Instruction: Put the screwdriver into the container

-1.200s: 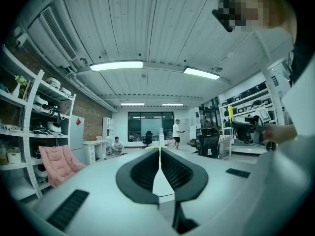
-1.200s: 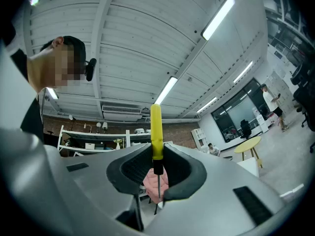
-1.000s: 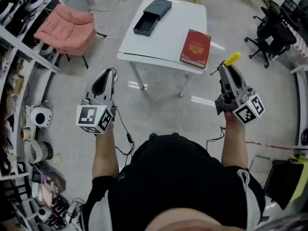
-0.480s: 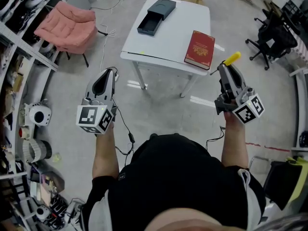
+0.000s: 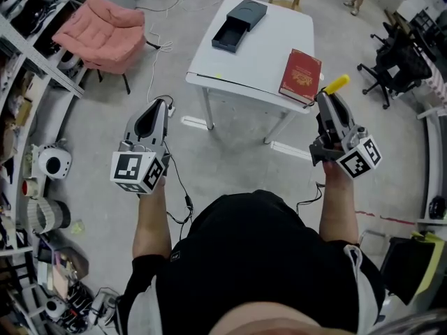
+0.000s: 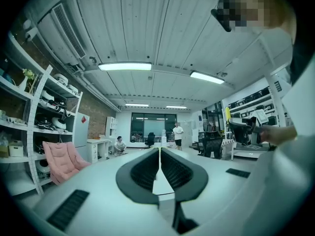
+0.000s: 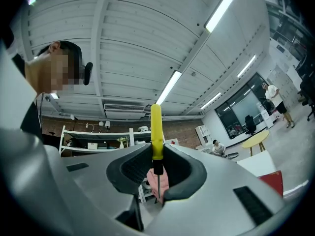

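- The screwdriver (image 7: 156,132) sits between the right gripper's (image 7: 157,157) jaws, which are clamped on the lower end of its yellow handle. Most of the handle sticks out past the jaw tips, while the black collar and thin metal shaft run back between the jaws.
- I judge it light and stiff, with nothing fragile about it. The handle looks like smooth plastic, so it could pivot or slide in a pinch this close to one end. Mid-handle would be the steadier place to hold it, and the bare shaft is too thin to trust.
- In the head view the handle (image 5: 336,84) pokes out just ahead of the right gripper (image 5: 323,98).
- The left gripper (image 6: 160,157) has its jaws drawn almost together, leaving only a slit, with nothing between them.
- The container (image 5: 239,24), a dark open box, lies well ahead of both sets of jaws at the far end of the white table (image 5: 262,58). A red book (image 5: 301,76) lies on the near corner, just ahead of the right jaws in the picture.
- Compared with 1 s ago, both grippers hold the same pose and the grip is unchanged. The table, container and book have slid rightward in the head view, so the book now appears closer to the right jaw tips.
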Motion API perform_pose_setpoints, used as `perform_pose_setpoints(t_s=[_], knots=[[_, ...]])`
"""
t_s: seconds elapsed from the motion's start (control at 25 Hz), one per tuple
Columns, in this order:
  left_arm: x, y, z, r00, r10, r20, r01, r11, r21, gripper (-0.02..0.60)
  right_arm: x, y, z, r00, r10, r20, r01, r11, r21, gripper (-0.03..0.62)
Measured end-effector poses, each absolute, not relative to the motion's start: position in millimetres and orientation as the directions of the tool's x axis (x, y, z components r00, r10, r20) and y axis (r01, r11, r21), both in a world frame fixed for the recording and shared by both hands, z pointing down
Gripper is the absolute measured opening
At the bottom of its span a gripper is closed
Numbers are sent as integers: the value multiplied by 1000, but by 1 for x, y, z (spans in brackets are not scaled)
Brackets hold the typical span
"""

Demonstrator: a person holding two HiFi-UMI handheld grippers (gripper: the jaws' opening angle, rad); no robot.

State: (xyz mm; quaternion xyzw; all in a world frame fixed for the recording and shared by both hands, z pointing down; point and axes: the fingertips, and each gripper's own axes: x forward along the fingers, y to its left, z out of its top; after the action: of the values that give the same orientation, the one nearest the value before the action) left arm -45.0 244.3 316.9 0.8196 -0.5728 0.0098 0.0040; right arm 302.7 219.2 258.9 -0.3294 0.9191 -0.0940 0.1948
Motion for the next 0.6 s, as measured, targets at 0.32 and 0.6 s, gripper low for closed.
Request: perform_pose_setpoints(t_s=[0.32,0.6], knots=[[-67,239,322,331,-944,17,-944,-331,11,26,284,206,256,-709,-640,-296,-562,766,-313,83],[-72,216,328,314,-949,37,-949,-314,13,26,281,177,268,-715,-631,-300,-535,771,-344,83]])
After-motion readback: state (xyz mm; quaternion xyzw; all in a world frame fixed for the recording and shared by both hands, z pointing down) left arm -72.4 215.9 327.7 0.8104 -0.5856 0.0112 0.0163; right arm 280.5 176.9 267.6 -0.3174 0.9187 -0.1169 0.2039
